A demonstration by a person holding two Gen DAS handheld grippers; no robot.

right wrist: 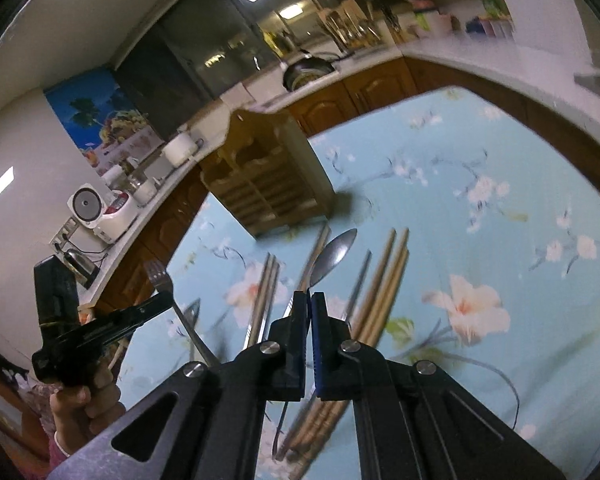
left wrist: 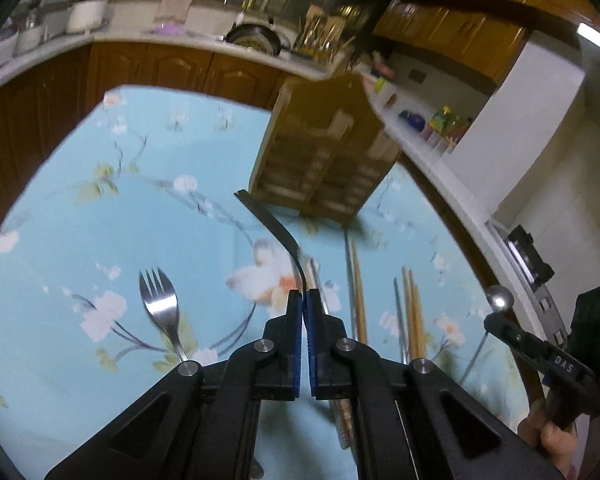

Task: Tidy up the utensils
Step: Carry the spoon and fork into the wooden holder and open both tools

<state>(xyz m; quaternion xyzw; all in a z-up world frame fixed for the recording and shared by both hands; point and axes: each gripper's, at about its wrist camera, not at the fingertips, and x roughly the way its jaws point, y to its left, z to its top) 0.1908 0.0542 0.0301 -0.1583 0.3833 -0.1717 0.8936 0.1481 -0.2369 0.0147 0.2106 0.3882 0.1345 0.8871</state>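
Here, spoon (right wrist: 336,252): neck pinched in the closed right gripper (right wrist: 311,300), bowl pointing toward the wooden utensil holder (right wrist: 268,184).
Metal handle (left wrist: 268,224): clamped by the closed left gripper (left wrist: 303,296) (its head is hidden, kind unclear).
Fork (left wrist: 158,308): lying on the floral tablecloth (left wrist: 100,200), left of that gripper.
Chopsticks (right wrist: 384,280): on the cloth, near the holder.

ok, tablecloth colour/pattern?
Light blue tablecloth with white and peach blossoms on thin branches. Clearest in the right wrist view.
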